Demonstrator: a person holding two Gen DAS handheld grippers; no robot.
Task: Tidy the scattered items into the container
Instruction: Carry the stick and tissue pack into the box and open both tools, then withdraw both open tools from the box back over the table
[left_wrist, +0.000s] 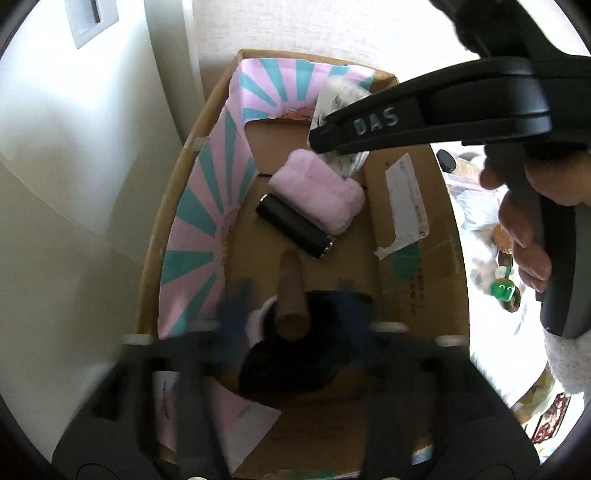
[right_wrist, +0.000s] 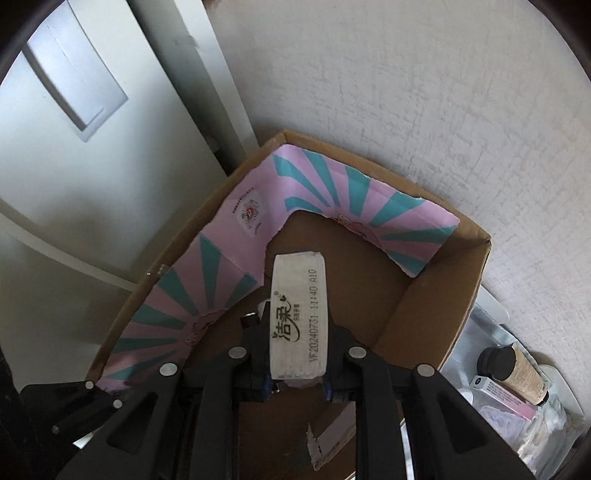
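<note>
A cardboard box (left_wrist: 413, 206) with a pink and teal liner holds a pink towel (left_wrist: 317, 192) and a black cylinder (left_wrist: 295, 227). My left gripper (left_wrist: 291, 314) hangs over the box; its blurred fingers stand on either side of a brown stick with a dark fluffy head (left_wrist: 291, 295), whether they touch it I cannot tell. My right gripper (right_wrist: 295, 384) is shut on a white tissue pack (right_wrist: 298, 314) and holds it above the box (right_wrist: 461, 273). The right gripper also shows in the left wrist view (left_wrist: 332, 142) with the tissue pack (left_wrist: 338, 99).
The box stands against a white textured wall (right_wrist: 406, 92) and a white door (right_wrist: 74, 166). To the right lie a brown bottle (right_wrist: 517, 373), plastic bags and a green toy (left_wrist: 503, 290).
</note>
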